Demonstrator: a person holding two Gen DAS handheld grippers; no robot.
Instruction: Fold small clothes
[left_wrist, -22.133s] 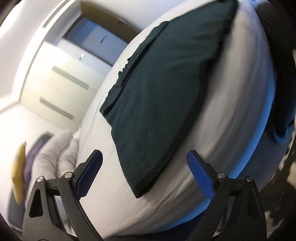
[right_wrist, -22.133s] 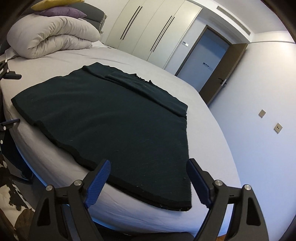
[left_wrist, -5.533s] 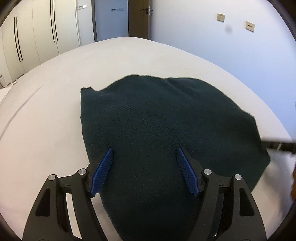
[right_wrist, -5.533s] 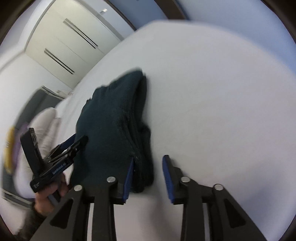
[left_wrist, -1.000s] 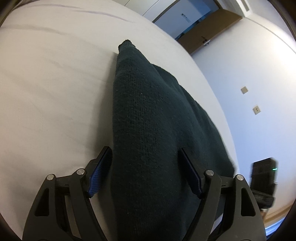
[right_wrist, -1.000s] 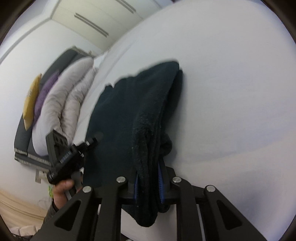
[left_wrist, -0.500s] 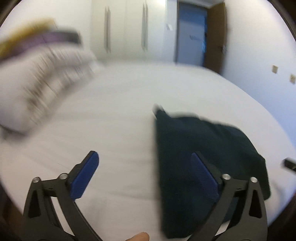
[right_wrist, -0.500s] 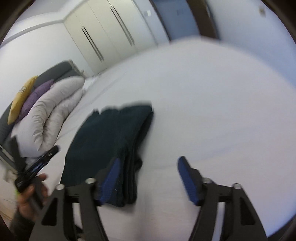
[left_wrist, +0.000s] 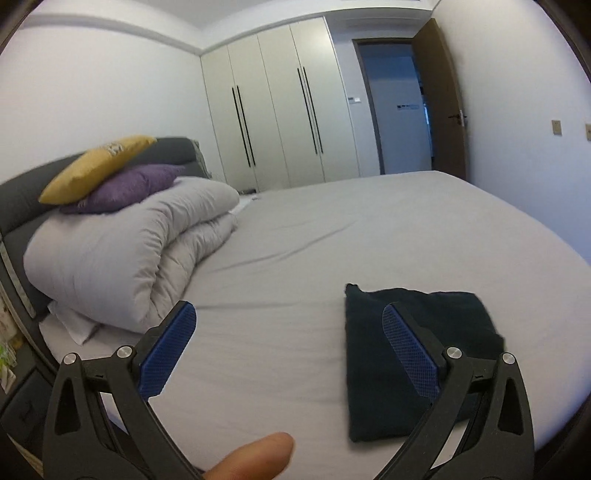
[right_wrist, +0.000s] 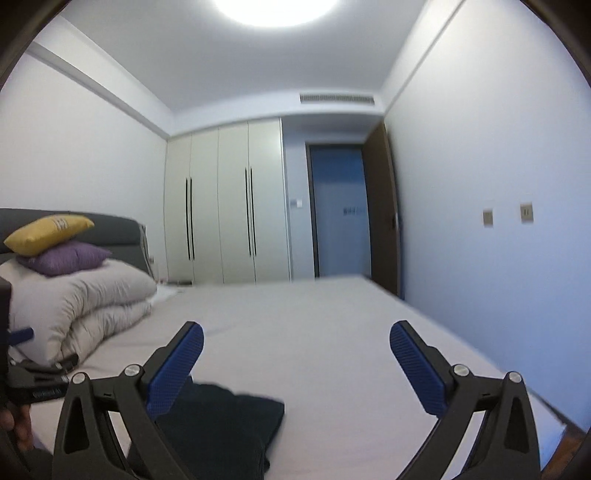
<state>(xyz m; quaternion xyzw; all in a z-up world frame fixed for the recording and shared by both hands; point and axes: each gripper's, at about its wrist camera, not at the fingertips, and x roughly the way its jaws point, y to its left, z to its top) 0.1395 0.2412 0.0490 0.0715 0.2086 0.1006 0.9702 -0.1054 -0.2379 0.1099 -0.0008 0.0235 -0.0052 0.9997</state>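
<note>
Both grippers have let go and lifted back: a second ago the right gripper was pinched on the thick folded edge of the dark green knitted garment while the left gripper straddled it, and now each one hangs above the bed with its blue-padded fingers spread wide and nothing between them. That garment lies by itself as a compact, roughly rectangular bundle of several layers on the pale grey bed sheet, near the bed's front edge; the left wrist view shows it behind the right-hand finger, and the right wrist view shows it low and left, partly hidden by that tool's left finger. Its edges look fairly square, with one small corner poking out at the far left. A rolled grey duvet carrying a purple cushion and a yellow cushion sits well apart at the head end. Judging from this, the folding looks finished, with at most a little tidying left.
</note>
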